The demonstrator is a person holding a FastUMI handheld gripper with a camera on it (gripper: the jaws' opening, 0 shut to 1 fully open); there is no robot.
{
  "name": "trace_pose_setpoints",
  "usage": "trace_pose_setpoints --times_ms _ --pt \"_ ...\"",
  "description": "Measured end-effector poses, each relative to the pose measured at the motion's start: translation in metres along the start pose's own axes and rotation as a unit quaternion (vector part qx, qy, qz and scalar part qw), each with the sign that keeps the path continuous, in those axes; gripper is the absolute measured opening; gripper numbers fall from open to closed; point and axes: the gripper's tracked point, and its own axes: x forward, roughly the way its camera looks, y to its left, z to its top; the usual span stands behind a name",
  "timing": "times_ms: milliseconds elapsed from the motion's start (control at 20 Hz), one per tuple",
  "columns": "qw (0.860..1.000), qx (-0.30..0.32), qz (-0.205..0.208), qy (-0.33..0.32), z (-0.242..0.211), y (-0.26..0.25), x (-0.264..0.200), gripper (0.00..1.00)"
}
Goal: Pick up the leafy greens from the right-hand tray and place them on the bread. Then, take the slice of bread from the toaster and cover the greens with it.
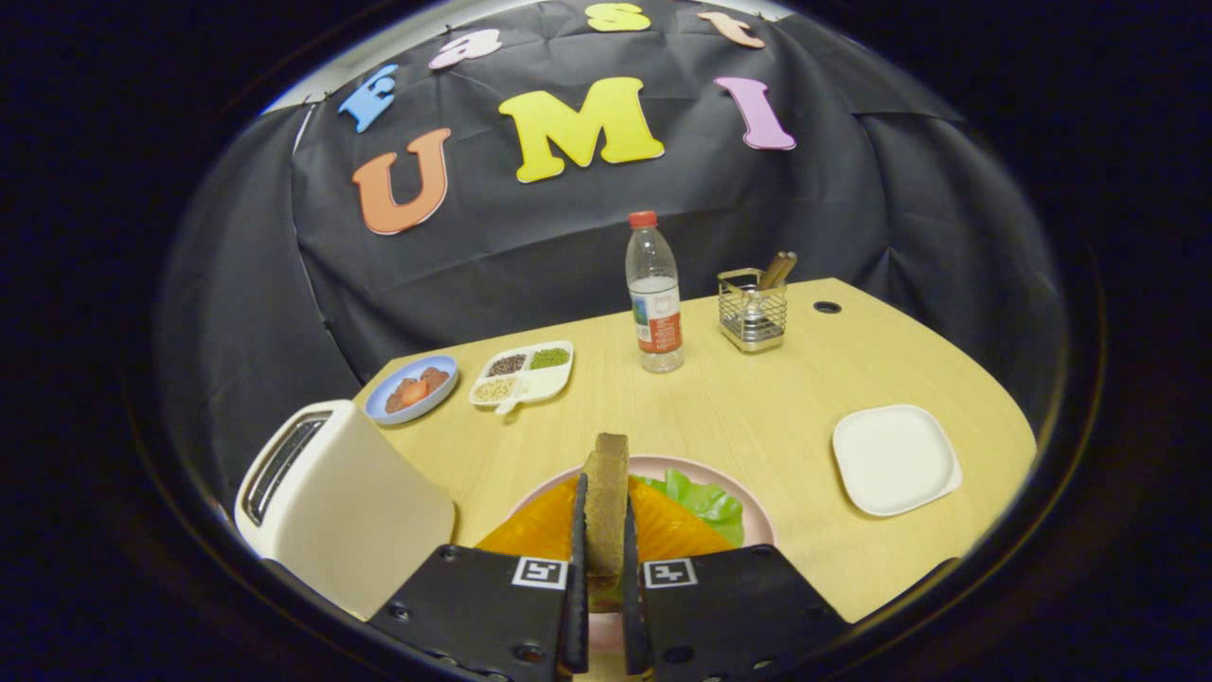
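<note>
now bread slice (pixel 606 507) clamped upright between tongs (pixel 603 530), above leafy greens (pixel 705 500).

A staged recording booth: black cloth wall (pixel 587 237) behind a wooden table (pixel 757 417) with a toaster (pixel 341 502).

Brown bread slice (pixel 606 502) upright between pinching fingers (pixel 579 568), above leafy greens (pixel 705 500).
</note>
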Motion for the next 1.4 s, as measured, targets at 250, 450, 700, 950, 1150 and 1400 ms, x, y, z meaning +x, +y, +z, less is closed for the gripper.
trace_pose_setpoints --times_ms 250,450,700,950,1150,1400 --pt "1.0 -0.003 -0.015 0.014 -0.014 -0.024 0.007 0.26" --pt "1.0 0.01 -0.011 0.024 -0.022 -0.033 0.011 0.36" --pt "0.999 -0.01 -0.039 0.032 -0.026 -0.047 0.01 0.54" --pt "0.998 -0.032 -0.047 0.017 -0.019 -0.051 -0.01 0.78" --pt "0.997 -0.048 -0.032 -0.059 0.018 -0.036 -0.061 0.91" --pt "0.983 -0.083 -0.011 -0.162 0.068 -0.008 -0.144 0.95"
